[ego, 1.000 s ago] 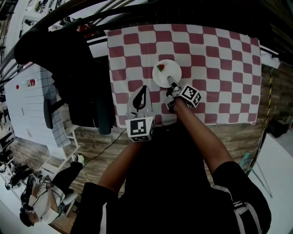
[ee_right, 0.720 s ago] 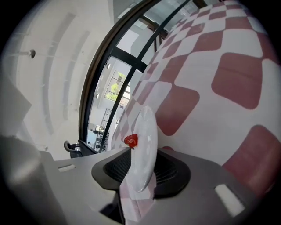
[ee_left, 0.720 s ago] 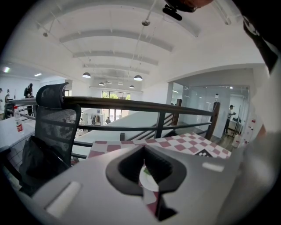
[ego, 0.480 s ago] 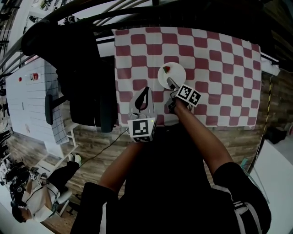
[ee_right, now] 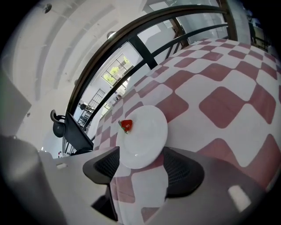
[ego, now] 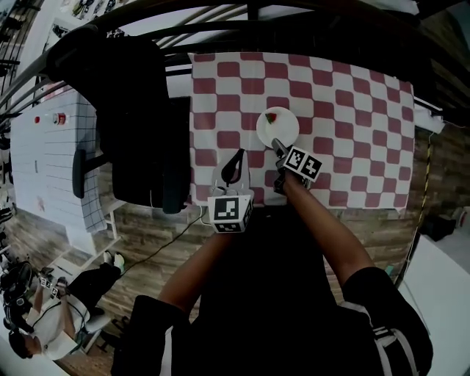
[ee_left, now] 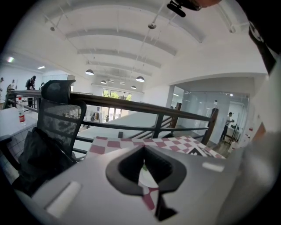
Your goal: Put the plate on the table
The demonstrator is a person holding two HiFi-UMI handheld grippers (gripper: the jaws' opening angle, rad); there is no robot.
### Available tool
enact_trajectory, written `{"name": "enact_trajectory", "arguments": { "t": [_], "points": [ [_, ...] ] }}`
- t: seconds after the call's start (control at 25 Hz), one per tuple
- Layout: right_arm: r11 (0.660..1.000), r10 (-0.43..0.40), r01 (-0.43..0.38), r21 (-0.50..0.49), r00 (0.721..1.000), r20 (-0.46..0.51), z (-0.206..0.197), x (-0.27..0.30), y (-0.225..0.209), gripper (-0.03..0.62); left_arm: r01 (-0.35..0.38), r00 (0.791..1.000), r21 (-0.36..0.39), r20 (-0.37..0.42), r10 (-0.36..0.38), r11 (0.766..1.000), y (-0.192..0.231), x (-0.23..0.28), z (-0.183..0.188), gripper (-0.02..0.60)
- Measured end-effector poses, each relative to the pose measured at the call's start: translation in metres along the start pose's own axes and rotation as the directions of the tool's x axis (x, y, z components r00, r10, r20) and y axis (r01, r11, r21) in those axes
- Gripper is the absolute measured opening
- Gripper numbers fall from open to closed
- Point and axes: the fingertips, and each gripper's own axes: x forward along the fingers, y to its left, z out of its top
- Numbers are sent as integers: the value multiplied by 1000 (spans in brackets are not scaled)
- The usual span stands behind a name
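Observation:
A small white plate (ego: 277,126) with a strawberry (ego: 272,117) lies flat on the red-and-white checked tablecloth (ego: 352,110). My right gripper (ego: 277,145) is at the plate's near rim. In the right gripper view its jaws (ee_right: 141,154) are opening; the near edge of the plate (ee_right: 142,136) sits between the pads, which stand off it on both sides. The strawberry (ee_right: 126,125) rests on the plate's far left part. My left gripper (ego: 239,154) hovers over the table's near left part, left of the plate, shut with nothing in it (ee_left: 144,148).
A black office chair draped with a dark jacket (ego: 132,110) stands left of the table. A dark railing (ego: 250,11) runs behind the table's far edge. The table's front edge (ego: 330,204) lies just beyond my hands. A person (ego: 44,323) is on the floor far below left.
The head view has shifted slightly. The plate stays on the cloth, and the right gripper stays at its near rim. The left gripper holds its place beside it.

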Motion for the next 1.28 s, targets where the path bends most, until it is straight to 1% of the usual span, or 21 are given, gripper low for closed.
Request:
{"name": "enact_trajectory", "arguments": {
  "t": [0.08, 0.2, 0.28, 0.36, 0.48, 0.64, 0.76, 0.8, 0.92, 1.0, 1.08, 1.2, 1.28],
  "points": [
    [1000, -6, 6, -14, 1000, 5, -3, -6, -2, 305, 9, 1000, -4, 5, -9, 1000, -1, -3, -2, 9],
    [999, 14, -12, -43, 999, 30, -2, -21, 3, 301, 18, 1000, -2, 19, -18, 1000, -3, -10, -1, 9],
    [998, 38, -35, -56, 998, 54, -2, -35, 10, 291, 20, 999, -6, 31, -20, 1000, -5, -17, 0, 9],
    [996, 63, -58, -66, 995, 78, -2, -50, 15, 264, 25, 999, -12, 47, -24, 1000, -8, -24, 2, 9],
    [992, 104, -96, -80, 989, 101, -7, -69, 25, 256, 33, 997, -16, 64, -32, 999, -13, -36, 0, 9],
    [985, 168, -159, -73, 974, 152, -15, -100, 44, 238, 56, 995, -39, 87, -52, 998, -21, -54, 0, 9],
    [974, 224, -221, -38, 950, 219, -12, -132, 60, 179, 91, 990, -48, 112, -85, 995, -33, -67, 5, 9],
    [969, 247, -244, -42, 938, 245, -10, -143, 68, 148, 95, 989, -45, 119, -89, 994, -36, -72, 7, 9],
    [949, 316, -297, -108, 890, 327, -1, -182, 89, -2, 87, 984, -22, 159, -82, 996, -44, -86, 14, 9],
    [933, 357, -312, -179, 861, 363, 1, -207, 99, -2, 84, 978, -10, 193, -81, 996, -49, -97, 20, 9],
    [917, 384, -296, -267, 838, 388, 1, -230, 110, -2, 101, 973, -15, 210, -96, 995, -56, -104, 24, 9],
    [892, 394, -227, -392, 816, 423, -2, -264, 117, -2, 139, 967, -21, 219, -131, 990, -75, -112, 27, 9],
    [873, 402, -199, -444, 810, 427, -7, -281, 119, -2, 151, 963, -18, 227, -143, 988, -91, -118, 29, 9]
  ]
}}
